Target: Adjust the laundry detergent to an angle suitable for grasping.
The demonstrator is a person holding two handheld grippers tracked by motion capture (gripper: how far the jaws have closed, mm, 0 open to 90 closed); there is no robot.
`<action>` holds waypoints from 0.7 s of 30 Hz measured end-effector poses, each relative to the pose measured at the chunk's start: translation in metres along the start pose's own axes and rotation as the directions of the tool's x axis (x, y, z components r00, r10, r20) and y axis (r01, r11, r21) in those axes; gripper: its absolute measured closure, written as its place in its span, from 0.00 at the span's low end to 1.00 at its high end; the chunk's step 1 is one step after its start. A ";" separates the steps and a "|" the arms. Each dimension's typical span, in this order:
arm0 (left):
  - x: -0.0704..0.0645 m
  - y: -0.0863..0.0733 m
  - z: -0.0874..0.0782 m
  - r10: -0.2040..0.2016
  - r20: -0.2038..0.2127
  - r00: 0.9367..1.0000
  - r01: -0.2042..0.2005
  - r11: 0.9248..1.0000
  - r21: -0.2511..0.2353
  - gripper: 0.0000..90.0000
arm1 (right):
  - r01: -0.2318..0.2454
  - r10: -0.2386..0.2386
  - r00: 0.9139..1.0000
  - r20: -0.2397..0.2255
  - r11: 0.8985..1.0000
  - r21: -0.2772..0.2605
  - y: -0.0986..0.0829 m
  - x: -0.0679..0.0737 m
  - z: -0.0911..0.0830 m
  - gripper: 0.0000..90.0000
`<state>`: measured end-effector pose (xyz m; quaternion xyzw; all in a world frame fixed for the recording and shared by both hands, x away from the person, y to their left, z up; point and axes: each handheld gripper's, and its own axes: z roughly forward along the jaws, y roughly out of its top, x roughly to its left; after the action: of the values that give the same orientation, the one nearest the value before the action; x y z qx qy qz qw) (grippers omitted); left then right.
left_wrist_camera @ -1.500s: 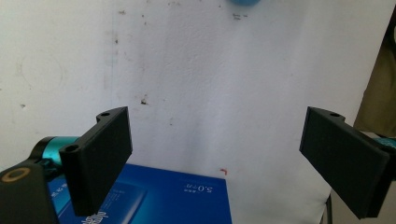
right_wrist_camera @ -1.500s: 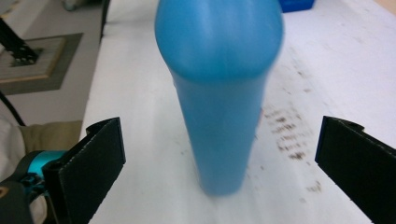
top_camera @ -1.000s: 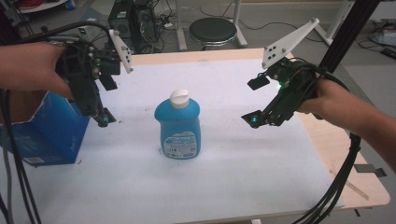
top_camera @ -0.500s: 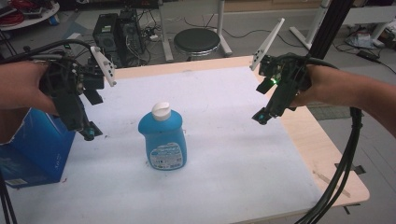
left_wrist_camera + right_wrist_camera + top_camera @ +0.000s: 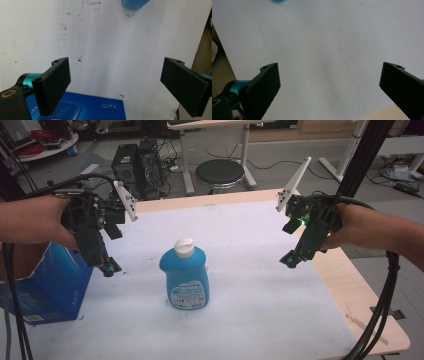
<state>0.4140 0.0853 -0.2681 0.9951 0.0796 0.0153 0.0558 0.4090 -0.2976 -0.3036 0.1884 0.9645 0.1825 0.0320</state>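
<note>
A blue bottle [image 5: 185, 277] with a white cap stands upright near the middle of the white-covered table [image 5: 250, 290]. My left gripper [image 5: 102, 262] hangs above the table to the bottle's left, jaws wide apart and holding nothing. In the left gripper view its gripper [image 5: 115, 82] points down at the sheet, with the bottle's base [image 5: 135, 3] at the top edge. My right gripper [image 5: 295, 256] hovers to the bottle's right, also open and holding nothing. The right gripper view has its gripper [image 5: 329, 87] over bare sheet, and a sliver of the bottle [image 5: 277, 1] shows at the top.
A blue cardboard box [image 5: 50, 285] stands at the table's left edge, just below my left gripper; its top [image 5: 82, 110] lies under the left jaws. Bare wood [image 5: 360, 290] runs along the right edge. Behind the table stand a stool [image 5: 220, 172] and computer cases [image 5: 137, 167].
Both grippers have drawn outward and away from the bottle, and both now sit higher in the high view. The bottle stays upright on the sheet.
</note>
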 end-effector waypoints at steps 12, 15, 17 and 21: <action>0.000 -0.002 -0.001 -0.004 0.001 1.000 0.004 1.000 -0.002 0.10 | 0.010 -0.010 1.000 -0.005 1.000 -0.002 0.001 0.002 0.001 0.03; 0.000 -0.002 0.000 -0.005 0.002 1.000 0.005 1.000 -0.001 0.10 | 0.008 -0.008 1.000 -0.007 1.000 -0.002 0.000 0.002 0.001 0.03; 0.001 -0.002 0.000 0.000 0.002 1.000 0.000 1.000 0.001 0.10 | 0.010 -0.010 1.000 -0.008 1.000 -0.006 0.000 0.002 0.001 0.03; 0.001 -0.002 -0.001 0.000 -0.001 1.000 0.000 1.000 -0.003 0.10 | 0.005 -0.005 1.000 -0.010 1.000 -0.003 -0.001 0.002 0.000 0.03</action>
<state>0.4143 0.0872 -0.2675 0.9950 0.0799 0.0160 0.0573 0.4065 -0.2980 -0.3042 0.1852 0.9648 0.1849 0.0280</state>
